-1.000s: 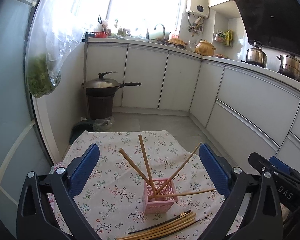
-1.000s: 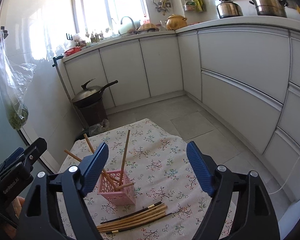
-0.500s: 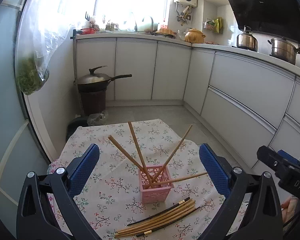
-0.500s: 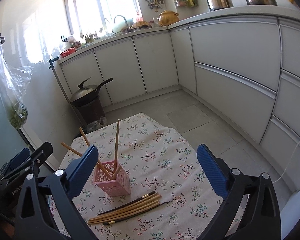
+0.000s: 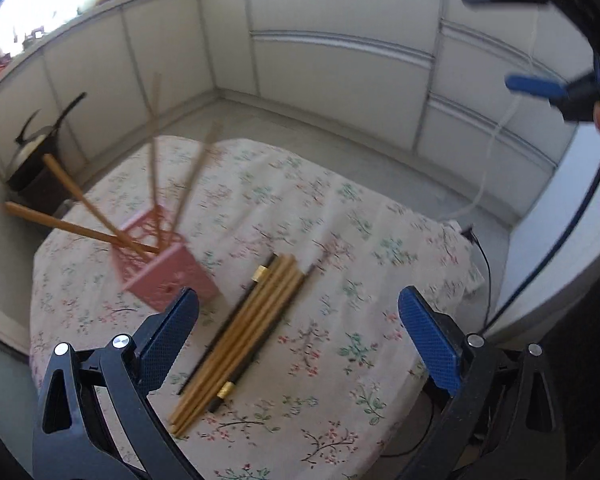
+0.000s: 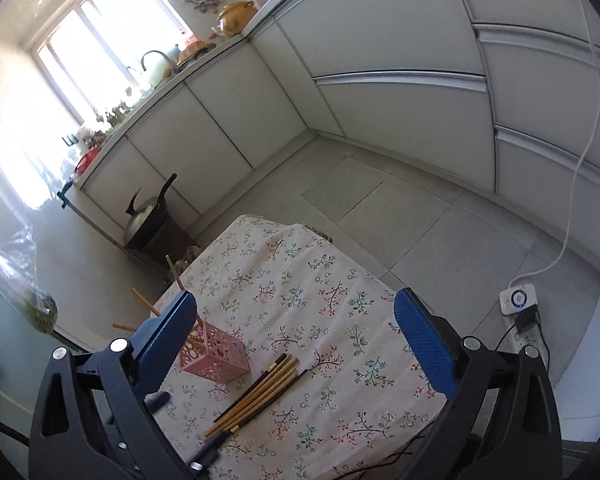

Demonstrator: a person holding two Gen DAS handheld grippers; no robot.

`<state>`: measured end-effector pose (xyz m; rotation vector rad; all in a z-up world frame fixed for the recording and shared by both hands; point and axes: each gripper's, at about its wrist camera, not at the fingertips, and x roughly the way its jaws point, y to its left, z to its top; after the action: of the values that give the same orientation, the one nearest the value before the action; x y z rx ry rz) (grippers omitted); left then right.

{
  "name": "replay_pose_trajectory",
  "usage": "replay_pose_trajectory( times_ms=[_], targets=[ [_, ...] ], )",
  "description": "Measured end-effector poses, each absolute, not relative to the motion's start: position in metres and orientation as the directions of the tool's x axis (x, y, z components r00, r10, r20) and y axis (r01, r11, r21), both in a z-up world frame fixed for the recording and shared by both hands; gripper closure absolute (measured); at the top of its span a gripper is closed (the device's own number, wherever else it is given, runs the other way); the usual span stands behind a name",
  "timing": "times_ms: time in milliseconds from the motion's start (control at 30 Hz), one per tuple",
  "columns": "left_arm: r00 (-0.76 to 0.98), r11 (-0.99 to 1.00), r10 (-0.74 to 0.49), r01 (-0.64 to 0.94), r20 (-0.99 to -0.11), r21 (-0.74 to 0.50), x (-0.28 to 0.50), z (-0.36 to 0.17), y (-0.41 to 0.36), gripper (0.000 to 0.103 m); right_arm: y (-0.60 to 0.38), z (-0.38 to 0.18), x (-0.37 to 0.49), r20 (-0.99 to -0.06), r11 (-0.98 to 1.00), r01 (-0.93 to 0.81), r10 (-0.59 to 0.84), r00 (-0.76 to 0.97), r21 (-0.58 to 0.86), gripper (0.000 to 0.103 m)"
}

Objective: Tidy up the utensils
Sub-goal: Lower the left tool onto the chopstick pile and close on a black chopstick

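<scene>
A pink perforated holder (image 5: 168,270) stands on a floral tablecloth (image 5: 340,248) with several wooden chopsticks (image 5: 80,200) leaning out of it. A bundle of loose wooden and black chopsticks (image 5: 240,332) lies on the cloth just right of it. My left gripper (image 5: 300,336) is open and empty, low over the loose bundle. My right gripper (image 6: 296,336) is open and empty, higher up; in its view the holder (image 6: 216,360) and the loose chopsticks (image 6: 256,392) sit between its fingers. The right gripper also shows at the top right of the left wrist view (image 5: 540,40).
White kitchen cabinets (image 6: 380,120) run along the walls. A covered wok on a dark bin (image 6: 148,224) stands on the floor past the table's far edge. A power strip with a white cable (image 6: 520,308) lies on the floor at the right.
Both grippers have tilted down toward the table. The left one has dropped close over the loose chopsticks; the right one has risen and swung to the right.
</scene>
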<state>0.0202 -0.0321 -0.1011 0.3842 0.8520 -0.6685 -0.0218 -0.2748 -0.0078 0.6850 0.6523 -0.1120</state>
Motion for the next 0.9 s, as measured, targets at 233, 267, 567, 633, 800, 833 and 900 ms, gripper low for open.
replay_pose_trajectory(
  times_ms=[233, 267, 567, 633, 800, 833, 900],
  targets=[
    [0.209, 0.621, -0.410, 0.777, -0.888, -0.104, 0.040, -0.169, -0.073, 0.007, -0.301, -0.012, -0.030, -0.599, 0.742, 0.336, 0.109, 0.793, 0.580, 0.007],
    [0.180, 0.615, -0.421, 0.777, -0.889, -0.134, 0.045, -0.174, -0.075, 0.007, -0.306, -0.013, -0.030, -0.604, 0.735, 0.343, 0.112, 0.789, 0.585, 0.007],
    [0.084, 0.630, -0.411, 0.747, -0.908, -0.215, 0.084, -0.205, -0.099, 0.007, -0.338, -0.022, -0.035, -0.616, 0.690, 0.363, 0.153, 0.773, 0.626, 0.007],
    [0.090, 0.630, -0.393, 0.752, -0.915, -0.196, 0.086, -0.210, -0.105, 0.007, -0.343, -0.023, -0.037, -0.617, 0.686, 0.371, 0.145, 0.774, 0.627, 0.007],
    [0.103, 0.624, -0.364, 0.765, -0.926, -0.160, 0.090, -0.218, -0.115, 0.007, -0.349, -0.030, -0.034, -0.624, 0.653, 0.380, 0.184, 0.760, 0.655, 0.007],
    [0.107, 0.626, -0.359, 0.765, -0.927, -0.154, 0.092, -0.219, -0.116, 0.007, -0.349, -0.031, -0.033, -0.628, 0.655, 0.380, 0.189, 0.755, 0.654, 0.007],
    [0.117, 0.632, -0.356, 0.761, -0.927, -0.147, 0.093, -0.217, -0.115, 0.007, -0.347, -0.032, -0.031, -0.637, 0.663, 0.380, 0.192, 0.747, 0.645, 0.007]
  ],
)
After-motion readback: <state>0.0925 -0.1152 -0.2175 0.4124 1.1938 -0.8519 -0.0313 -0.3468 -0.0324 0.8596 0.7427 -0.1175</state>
